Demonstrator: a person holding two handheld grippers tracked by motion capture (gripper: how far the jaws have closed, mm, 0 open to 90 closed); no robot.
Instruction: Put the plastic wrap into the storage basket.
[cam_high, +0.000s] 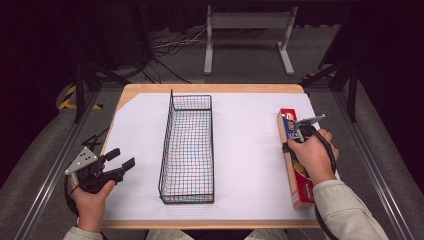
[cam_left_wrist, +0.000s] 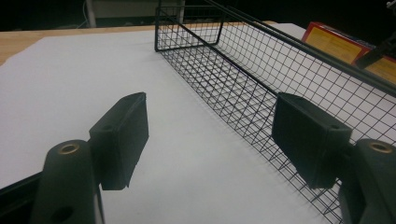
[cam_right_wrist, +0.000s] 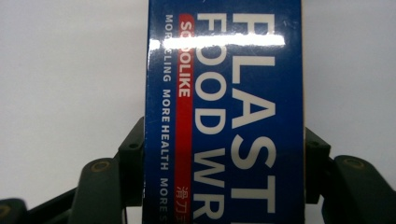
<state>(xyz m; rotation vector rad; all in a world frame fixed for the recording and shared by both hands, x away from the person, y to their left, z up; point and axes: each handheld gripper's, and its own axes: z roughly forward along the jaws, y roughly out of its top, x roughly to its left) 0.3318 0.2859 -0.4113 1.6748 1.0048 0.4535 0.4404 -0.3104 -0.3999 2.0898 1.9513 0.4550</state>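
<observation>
A long, narrow cardboard box of plastic food wrap (cam_high: 295, 165), blue on top with red ends and a tan side, lies flat along the right edge of the white paper sheet (cam_high: 250, 150) that covers the wooden table (cam_high: 210, 88). The right gripper (cam_high: 292, 142) sits over the middle of this box, held from above by the person's right hand (cam_high: 312, 157). In the right gripper view the box's blue face with white lettering (cam_right_wrist: 224, 116) runs straight up between the two black jaws, whose pads stand at its two long sides, flush against them or nearly so; no gap can be made out. A black wire mesh basket (cam_high: 187, 150), long and rectangular, stands lengthwise on the middle of the sheet, well apart from the box. The left gripper (cam_high: 120, 160) rests near the sheet's front left corner in the person's left hand (cam_high: 92, 202), its jaws spread wide with nothing between them, pointing toward the basket (cam_left_wrist: 261, 79).
</observation>
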